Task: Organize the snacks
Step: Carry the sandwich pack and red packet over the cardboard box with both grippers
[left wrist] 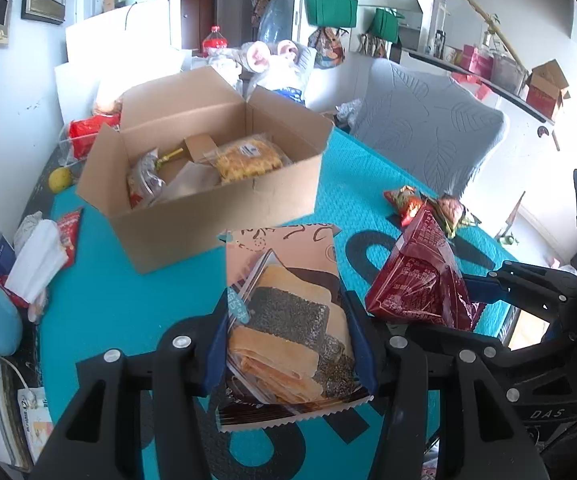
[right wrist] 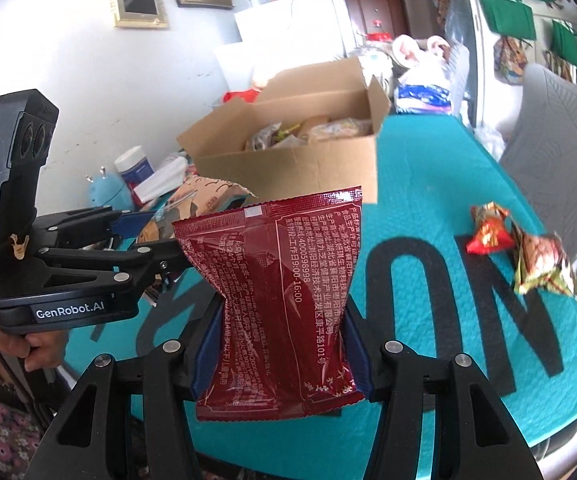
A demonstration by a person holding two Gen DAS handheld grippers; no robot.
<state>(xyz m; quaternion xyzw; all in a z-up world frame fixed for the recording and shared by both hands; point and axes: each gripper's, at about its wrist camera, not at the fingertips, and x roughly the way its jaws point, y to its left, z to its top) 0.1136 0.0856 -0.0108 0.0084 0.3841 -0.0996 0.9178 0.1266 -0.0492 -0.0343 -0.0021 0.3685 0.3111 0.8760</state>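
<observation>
Cardboard box [left wrist: 208, 200] awaits: left tongs [left wrist: 288, 340] clench a cracker packet [left wrist: 288, 320], right tongs [right wrist: 278, 344] a red pouch [right wrist: 280, 300]; carry over rim, release.

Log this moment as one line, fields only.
left gripper: shut on cake packet | right gripper: shut on red packet | both lifted off teal mat | cardboard box: open

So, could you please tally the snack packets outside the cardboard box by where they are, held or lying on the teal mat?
Held in left gripper: 1, the pastry packet
Held in right gripper: 1, the dark red packet
Lying on the teal mat: 2 small wrapped snacks
Total: 4
</observation>
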